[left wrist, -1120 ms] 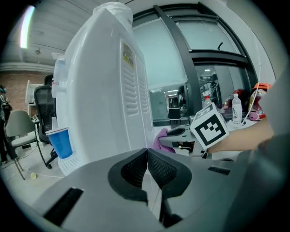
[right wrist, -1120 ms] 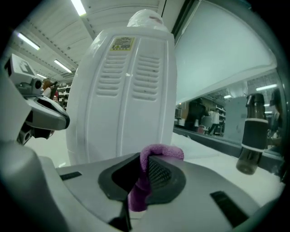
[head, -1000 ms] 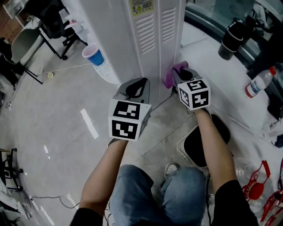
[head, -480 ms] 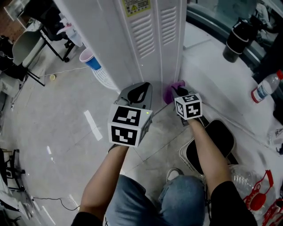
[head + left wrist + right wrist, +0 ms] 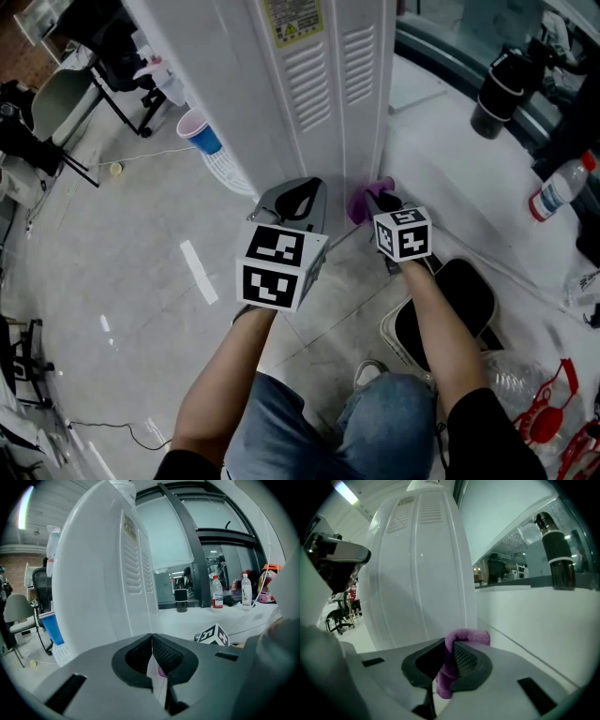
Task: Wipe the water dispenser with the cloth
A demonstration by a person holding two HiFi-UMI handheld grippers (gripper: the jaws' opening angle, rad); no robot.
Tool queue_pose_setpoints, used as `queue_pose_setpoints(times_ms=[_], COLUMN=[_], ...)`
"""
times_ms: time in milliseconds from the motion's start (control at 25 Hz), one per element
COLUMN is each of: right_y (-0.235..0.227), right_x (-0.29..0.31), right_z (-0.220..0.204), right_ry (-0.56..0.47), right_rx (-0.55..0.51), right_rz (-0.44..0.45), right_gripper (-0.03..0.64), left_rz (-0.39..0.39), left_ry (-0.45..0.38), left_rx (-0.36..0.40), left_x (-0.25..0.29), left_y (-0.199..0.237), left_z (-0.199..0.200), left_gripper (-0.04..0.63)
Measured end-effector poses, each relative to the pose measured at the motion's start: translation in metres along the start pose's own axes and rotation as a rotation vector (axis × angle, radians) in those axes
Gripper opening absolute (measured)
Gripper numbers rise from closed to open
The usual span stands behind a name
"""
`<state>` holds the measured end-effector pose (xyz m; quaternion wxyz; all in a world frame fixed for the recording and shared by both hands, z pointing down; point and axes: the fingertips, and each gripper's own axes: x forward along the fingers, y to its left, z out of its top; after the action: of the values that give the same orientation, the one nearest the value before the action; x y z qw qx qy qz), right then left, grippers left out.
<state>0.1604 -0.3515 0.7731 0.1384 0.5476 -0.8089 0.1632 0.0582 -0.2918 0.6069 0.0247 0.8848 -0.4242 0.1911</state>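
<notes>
The right gripper (image 5: 379,198) is low at the right-hand corner of the white dispenser (image 5: 319,84), near the floor (image 5: 141,281). Its fingers (image 5: 465,660) are pinching the purple cloth (image 5: 449,672): a fold runs down between the ribbed pads and the upper end curls over the right pad toward the dispenser. From above, the cloth shows as a small purple bunch right at that corner, beside the vented panel; whether it actually presses the plastic cannot be told. The left gripper (image 5: 298,199) is just left of the right one, in front of the same panel, and its fingers (image 5: 137,656) are pressed together at the tips with nothing held; a sliver of purple shows only through the gap lower down, beyond them. A blue cup (image 5: 199,131) with a pink rim stands at the dispenser's left side, over a white slatted base. To the right, a dark flask (image 5: 495,80) and a clear bottle (image 5: 551,190) with a red label are on the pale ledge, and a bin (image 5: 459,298) with a black liner is under the right forearm.
</notes>
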Motion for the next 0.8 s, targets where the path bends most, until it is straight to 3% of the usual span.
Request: queue_pose_setpoints(times_ms=[320,800], right_y=[0.019,0.062], right_x=[-0.062,-0.15], right_z=[0.072,0.237], right_ry=[-0.11,-0.33], right_rx=[-0.046,-0.181], right_rz=[-0.009,0.003], right_gripper=[0.032,0.032], left_rz=[0.005,0.02], left_ry=[-0.034,-0.14], left_rx=[0.006,0.019], left_x=[-0.022,-0.06], left_y=[0.005,0.021], left_z=[0.034,0.118], left_gripper=[0.026,0.026])
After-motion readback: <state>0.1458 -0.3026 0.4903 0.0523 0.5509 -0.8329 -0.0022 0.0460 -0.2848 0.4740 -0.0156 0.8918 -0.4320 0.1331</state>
